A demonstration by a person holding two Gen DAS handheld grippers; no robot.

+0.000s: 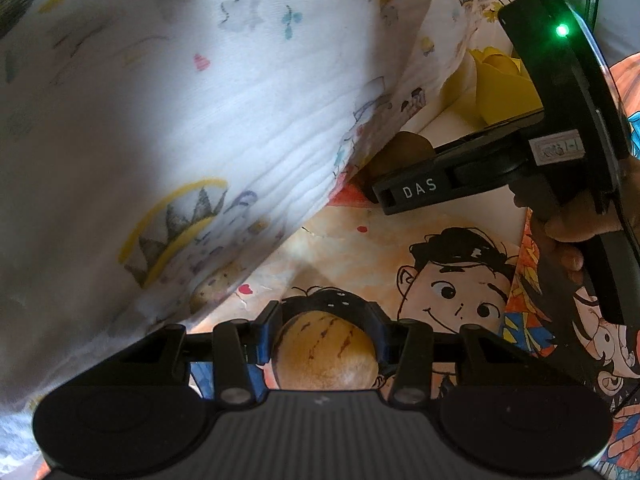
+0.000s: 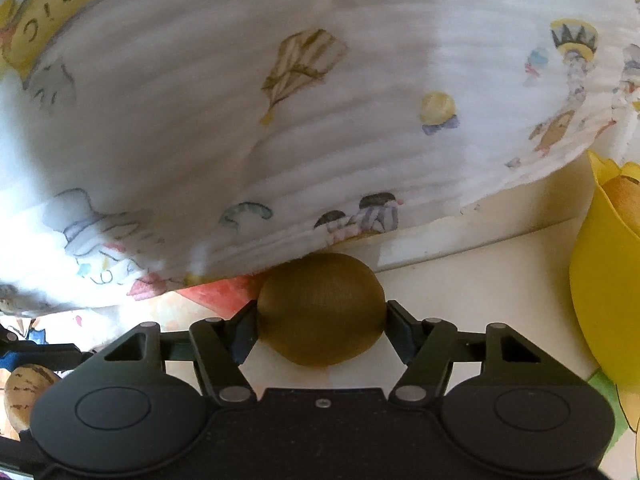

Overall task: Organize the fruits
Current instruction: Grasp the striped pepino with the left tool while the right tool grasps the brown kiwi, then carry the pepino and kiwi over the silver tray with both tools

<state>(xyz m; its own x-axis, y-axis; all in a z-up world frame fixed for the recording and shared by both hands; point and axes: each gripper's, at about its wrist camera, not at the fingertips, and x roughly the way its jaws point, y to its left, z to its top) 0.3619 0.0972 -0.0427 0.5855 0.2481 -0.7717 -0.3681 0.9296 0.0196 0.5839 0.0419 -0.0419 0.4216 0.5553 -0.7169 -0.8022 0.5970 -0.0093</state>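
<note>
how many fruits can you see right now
4: a tan streaked fruit in the left gripper, a brown round one in the right gripper, one in the yellow bowl, one half under the cloth, which may hide more.

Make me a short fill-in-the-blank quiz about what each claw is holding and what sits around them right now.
1. The left claw is shut on a tan, streaked ____ fruit.
2. The right claw grips a dull ____-brown ball-shaped fruit.
3. Beside the right claw stands a bowl coloured ____.
4. Over both claws hangs a white printed ____.

Missing words: round; olive; yellow; cloth
</note>
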